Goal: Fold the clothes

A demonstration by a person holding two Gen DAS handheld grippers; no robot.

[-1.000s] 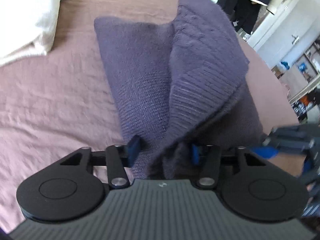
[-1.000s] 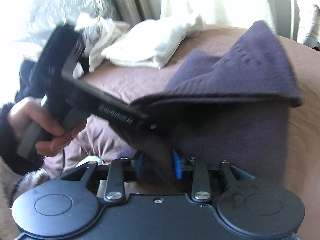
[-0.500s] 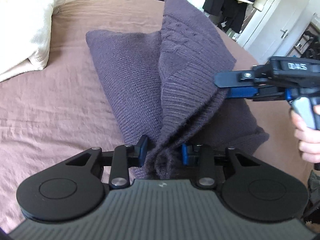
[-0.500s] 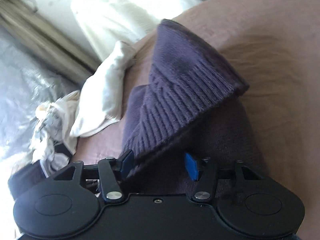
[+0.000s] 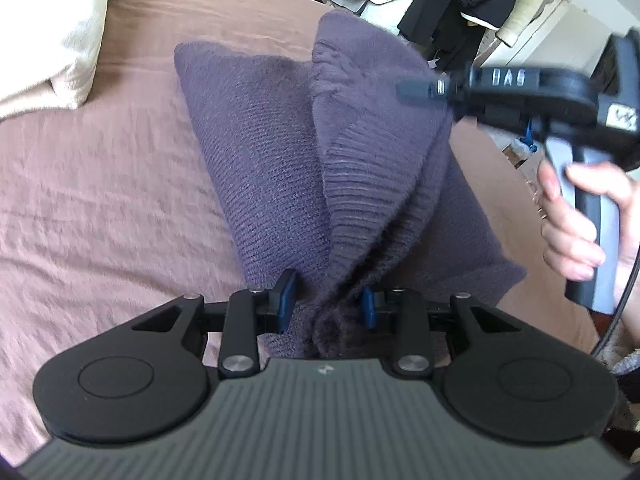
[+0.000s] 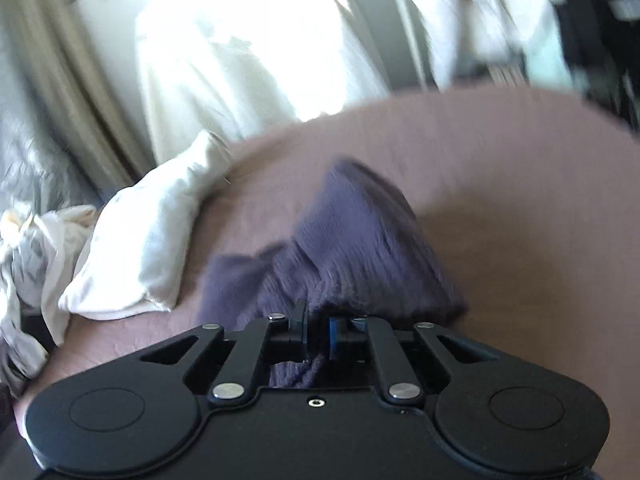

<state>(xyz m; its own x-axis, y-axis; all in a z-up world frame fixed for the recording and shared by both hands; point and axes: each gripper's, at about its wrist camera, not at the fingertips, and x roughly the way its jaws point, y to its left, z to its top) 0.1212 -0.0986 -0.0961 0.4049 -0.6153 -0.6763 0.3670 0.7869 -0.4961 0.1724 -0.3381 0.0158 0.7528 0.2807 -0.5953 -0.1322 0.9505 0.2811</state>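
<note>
On pink bedsheet (image 5: pixel 100 200), purple ribbed knit sweater (image 5: pixel 272 168), folded, bunched upward

Right claw (image 6: pixel 316 330): jaws were wide w/ the purple sweater (image 5: pixel 360 168) edge loose between them half a sec ago; they've just been closing, and its blue pads (image 6: pixel 334 330) now pinch a bunch of the knit. It also rolled and swung: its view went from steep over the sweater to lower, facing the white pillow (image 6: pixel 132 252) & curtains, blurred. Seen from the left cam, it went from the bottom right corner up to the sweater's upper right edge. Left claw (image 5: pixel 326 300): narrowed a bit early on, knit bunched tighter between pads. Raised flap now peaks higher, more tent-like, over the brown bed sheet (image 5: pixel 100 208).
</note>
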